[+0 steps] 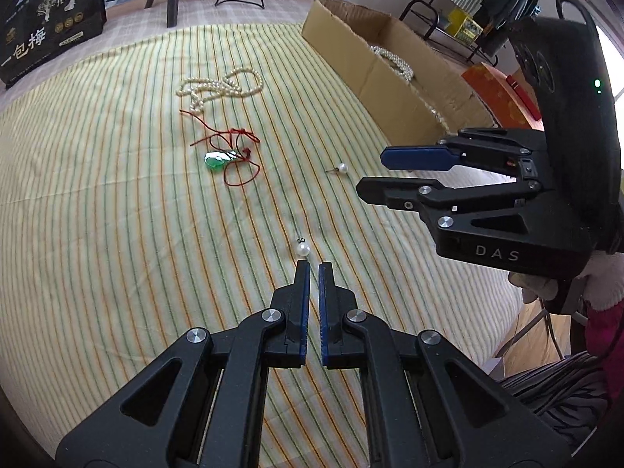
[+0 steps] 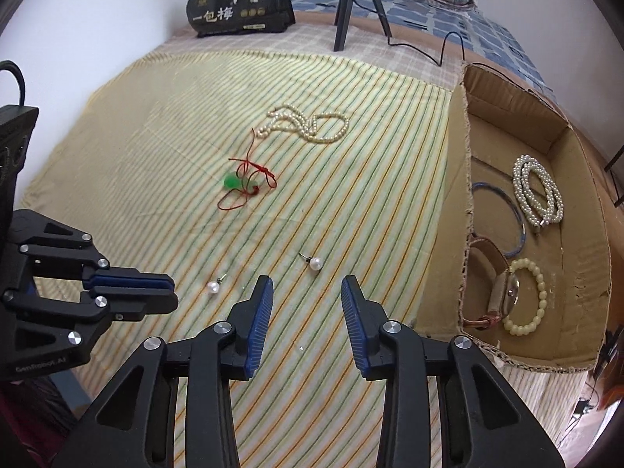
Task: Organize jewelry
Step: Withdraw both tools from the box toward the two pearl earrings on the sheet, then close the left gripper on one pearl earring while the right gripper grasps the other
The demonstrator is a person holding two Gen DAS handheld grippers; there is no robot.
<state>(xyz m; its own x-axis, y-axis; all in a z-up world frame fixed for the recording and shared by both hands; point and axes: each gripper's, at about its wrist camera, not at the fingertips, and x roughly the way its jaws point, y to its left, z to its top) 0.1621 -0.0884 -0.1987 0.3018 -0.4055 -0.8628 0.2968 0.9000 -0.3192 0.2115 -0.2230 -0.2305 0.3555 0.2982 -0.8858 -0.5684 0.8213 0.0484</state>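
Two pearl earrings lie on the striped cloth point(image 1: 117, 234). The near pearl earring point(image 1: 303, 249) point(image 2: 213, 286) sits just beyond my left gripper point(image 1: 314, 267) point(image 2: 169, 290), whose jaws are nearly closed and empty. The other pearl earring point(image 1: 342, 167) point(image 2: 315, 263) lies just ahead of my right gripper point(image 2: 307, 286) point(image 1: 370, 173), which is open and empty. A green pendant on a red cord point(image 1: 218, 159) point(image 2: 231, 182) and a pearl necklace point(image 1: 222, 87) point(image 2: 312, 124) lie farther out.
A cardboard box point(image 2: 464, 195) point(image 1: 390, 89) at the right holds a pearl bracelet point(image 2: 538, 191), a blue bangle point(image 2: 518, 214), a watch point(image 2: 499, 292) and a pale bead bracelet point(image 2: 534, 296). A black bag point(image 1: 46, 23) point(image 2: 238, 4) and tripod legs point(image 2: 347, 4) stand at the back.
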